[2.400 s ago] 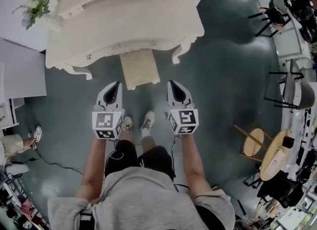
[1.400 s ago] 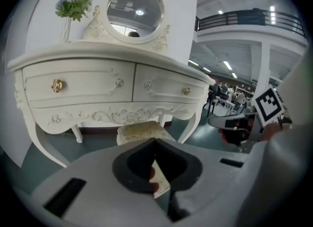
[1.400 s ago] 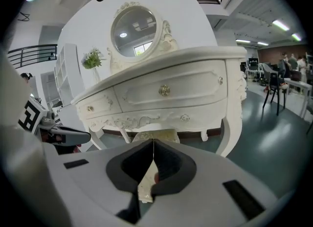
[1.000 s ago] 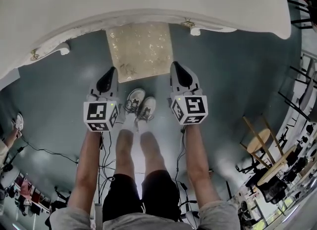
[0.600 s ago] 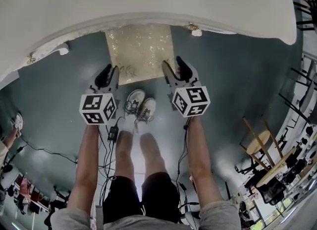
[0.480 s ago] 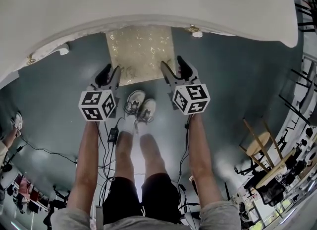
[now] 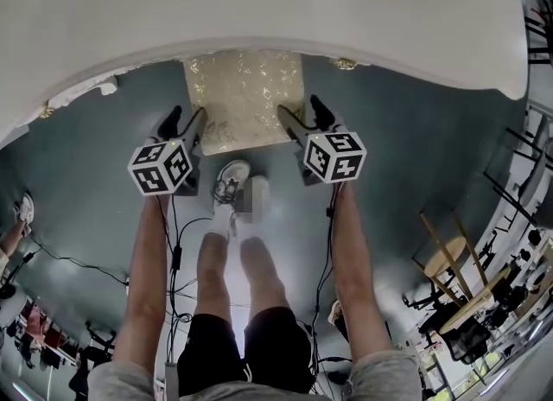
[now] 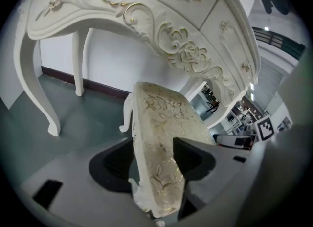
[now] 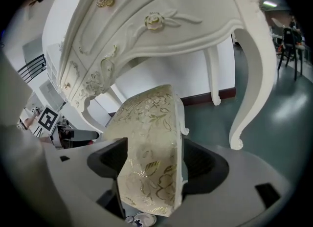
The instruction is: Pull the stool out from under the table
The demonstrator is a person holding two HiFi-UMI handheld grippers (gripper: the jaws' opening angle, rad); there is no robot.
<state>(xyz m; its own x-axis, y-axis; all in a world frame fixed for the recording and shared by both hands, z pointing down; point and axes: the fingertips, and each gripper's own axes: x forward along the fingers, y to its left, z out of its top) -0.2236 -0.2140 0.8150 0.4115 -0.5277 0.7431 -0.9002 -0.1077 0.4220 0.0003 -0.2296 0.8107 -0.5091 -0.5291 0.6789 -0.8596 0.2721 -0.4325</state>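
The stool [image 7: 246,97] has a cream cushion with a gold leaf pattern and stands half under the white carved table [image 7: 259,2]. My left gripper [image 7: 183,119] is at the stool's near left corner and my right gripper [image 7: 302,114] at its near right corner. In the left gripper view the cushion's edge [image 8: 161,123] runs between the jaws of the left gripper [image 8: 154,160], which are opening. The right gripper view shows the same: the cushion [image 9: 149,138] lies between the opening jaws of the right gripper [image 9: 156,160]. I see no pad pressing on it.
The person's legs and white shoes [image 7: 232,179] stand just behind the stool, with cables trailing on the grey floor. Curved table legs [image 8: 51,123] [image 9: 239,138] flank the stool. A round wooden stool [image 7: 441,257] and clutter sit at the right.
Both grippers moved forward from beside the shoes to the stool's near corners. Their jaws went from shut to apart, now straddling the cushion's side edges.
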